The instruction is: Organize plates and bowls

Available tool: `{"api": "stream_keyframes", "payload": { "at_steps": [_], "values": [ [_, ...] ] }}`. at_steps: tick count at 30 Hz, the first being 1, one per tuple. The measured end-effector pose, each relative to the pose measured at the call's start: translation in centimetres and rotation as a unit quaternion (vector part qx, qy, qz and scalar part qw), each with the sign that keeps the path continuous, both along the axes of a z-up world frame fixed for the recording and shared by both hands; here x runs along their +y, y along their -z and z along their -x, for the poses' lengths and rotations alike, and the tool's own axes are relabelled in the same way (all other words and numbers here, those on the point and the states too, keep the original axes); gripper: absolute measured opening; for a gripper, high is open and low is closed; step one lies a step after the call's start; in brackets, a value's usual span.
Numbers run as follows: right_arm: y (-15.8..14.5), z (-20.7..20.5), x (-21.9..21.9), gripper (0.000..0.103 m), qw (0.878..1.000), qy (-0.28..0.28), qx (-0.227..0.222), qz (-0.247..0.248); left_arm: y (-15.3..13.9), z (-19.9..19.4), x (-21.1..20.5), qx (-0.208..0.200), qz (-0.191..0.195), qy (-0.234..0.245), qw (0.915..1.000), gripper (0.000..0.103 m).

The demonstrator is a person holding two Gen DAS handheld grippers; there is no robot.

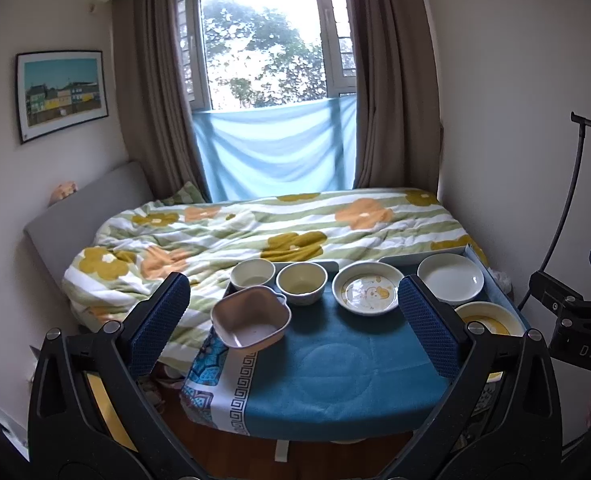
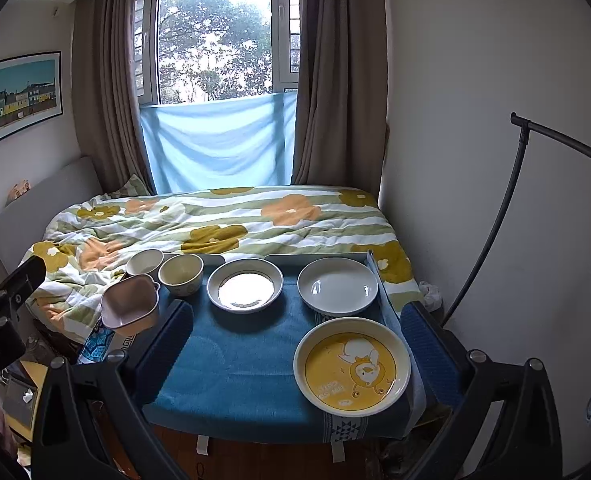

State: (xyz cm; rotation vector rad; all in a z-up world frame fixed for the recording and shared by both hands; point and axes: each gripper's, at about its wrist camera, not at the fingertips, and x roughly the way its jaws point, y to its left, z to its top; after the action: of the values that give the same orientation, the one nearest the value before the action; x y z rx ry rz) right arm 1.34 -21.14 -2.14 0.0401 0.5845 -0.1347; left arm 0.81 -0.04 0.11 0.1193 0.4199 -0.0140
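On the small table's blue cloth (image 2: 231, 364) stand a pink square bowl (image 1: 251, 318) (image 2: 129, 306) at the left edge, a white bowl (image 1: 252, 274) (image 2: 145, 262) and a cream bowl (image 1: 301, 282) (image 2: 181, 274) behind it. A rimmed plate with a cartoon print (image 1: 365, 288) (image 2: 245, 284) sits mid-table, a plain white plate (image 1: 450, 278) (image 2: 337, 286) at the back right, and a yellow cartoon plate (image 2: 351, 366) (image 1: 489, 320) at the front right. My left gripper (image 1: 295, 320) and right gripper (image 2: 299, 340) hover before the table, both open and holding nothing.
A bed with a flowered quilt (image 1: 255, 232) lies right behind the table, below a curtained window. A light-blue tray wall (image 2: 387, 300) borders the plates on the right. A black stand (image 2: 507, 216) curves up beside the right wall. Wooden floor shows under the table.
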Motion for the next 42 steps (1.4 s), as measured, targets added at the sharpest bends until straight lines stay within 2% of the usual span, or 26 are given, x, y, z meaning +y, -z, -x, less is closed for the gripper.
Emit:
{"api": "stream_keyframes", "payload": {
  "at_steps": [18,42],
  "values": [
    [0.0,0.0,0.2,0.103,1.000,0.001,0.000,0.000,0.5,-0.3,-0.4,0.004,-0.010,0.002,0.9999,0.103],
    [0.4,-0.6,1.2,0.103,1.000,-0.002,0.005,-0.002,1.0,-1.9,-0.2,0.027,-0.003,0.004,0.9996,0.103]
  ]
}}
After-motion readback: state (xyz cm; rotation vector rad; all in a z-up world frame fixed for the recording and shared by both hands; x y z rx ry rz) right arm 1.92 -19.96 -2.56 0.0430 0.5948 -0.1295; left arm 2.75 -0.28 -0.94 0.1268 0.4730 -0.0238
